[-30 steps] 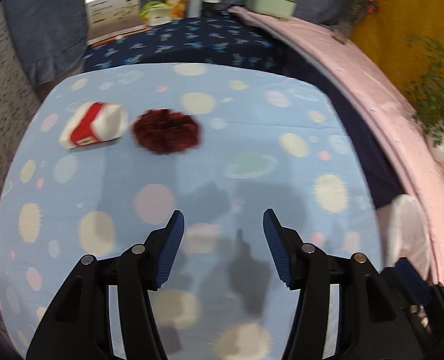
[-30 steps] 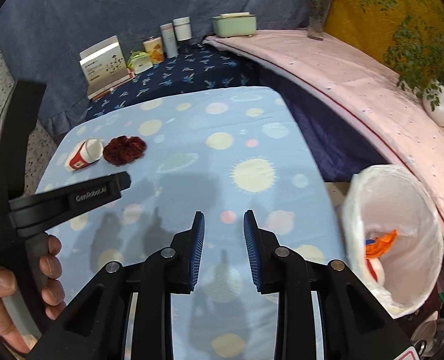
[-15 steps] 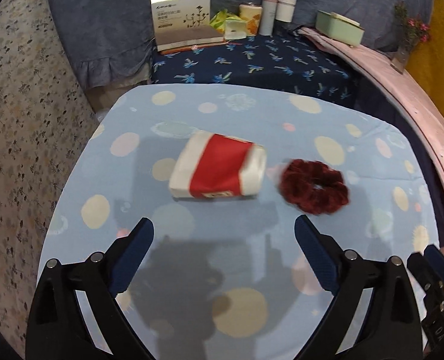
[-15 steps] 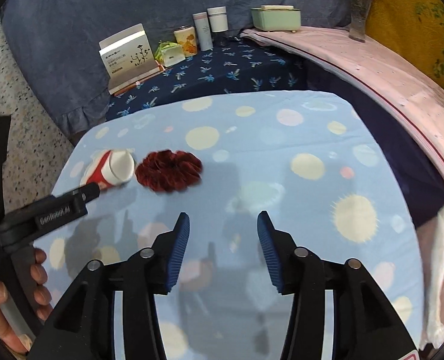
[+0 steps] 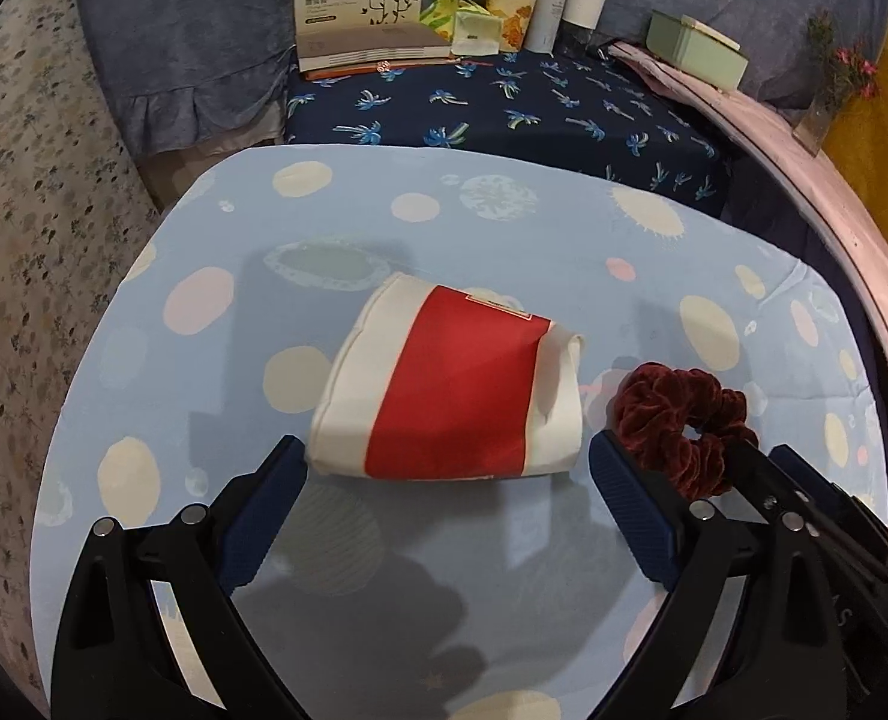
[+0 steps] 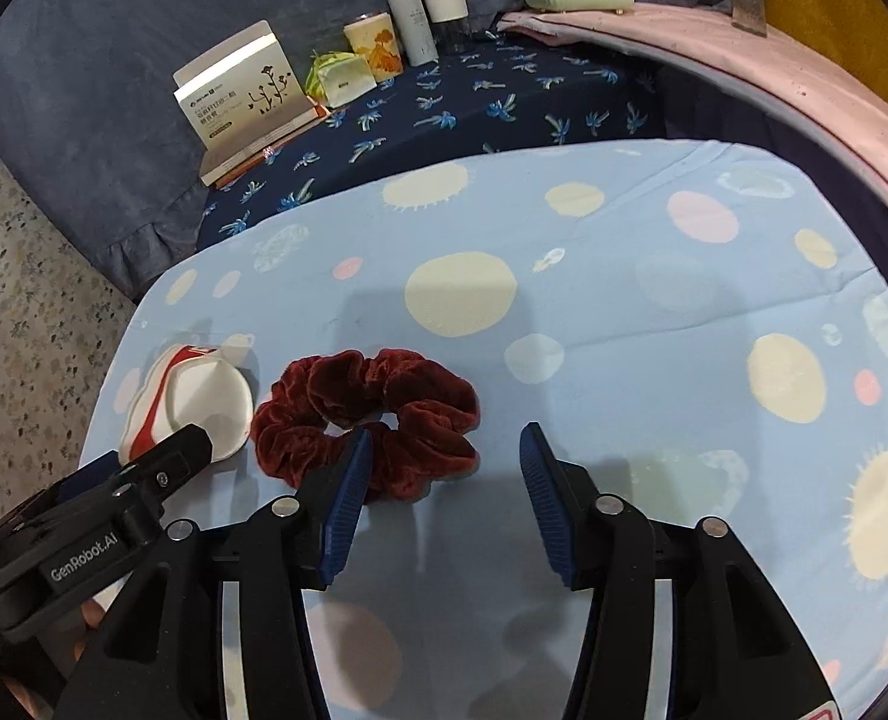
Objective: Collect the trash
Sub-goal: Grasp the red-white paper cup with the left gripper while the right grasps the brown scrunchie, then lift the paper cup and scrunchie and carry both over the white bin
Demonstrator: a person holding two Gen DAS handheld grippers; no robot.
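A crushed red and white paper cup (image 5: 450,396) lies on its side on the light blue spotted table (image 5: 504,240). My left gripper (image 5: 447,468) is open wide, its fingertips at either end of the cup's near edge, not closed on it. A dark red scrunchie (image 5: 684,420) lies just right of the cup. In the right wrist view the scrunchie (image 6: 372,420) sits in front of my open, empty right gripper (image 6: 444,456), by its left fingertip. The cup (image 6: 192,402) lies left of it, with the left gripper's finger (image 6: 162,468) beside it.
Behind the table a dark blue palm-print surface (image 5: 504,102) carries a white box (image 5: 360,12), a green packet (image 5: 468,24), cups (image 5: 564,6) and a pale green box (image 5: 696,48). A pink ledge (image 5: 804,168) curves along the right. Patterned floor (image 5: 24,240) lies left.
Both grippers have moved forward and left toward the cup and scrunchie and opened wider. The left gripper now brackets the cup. The white trash bag has left the right wrist view.
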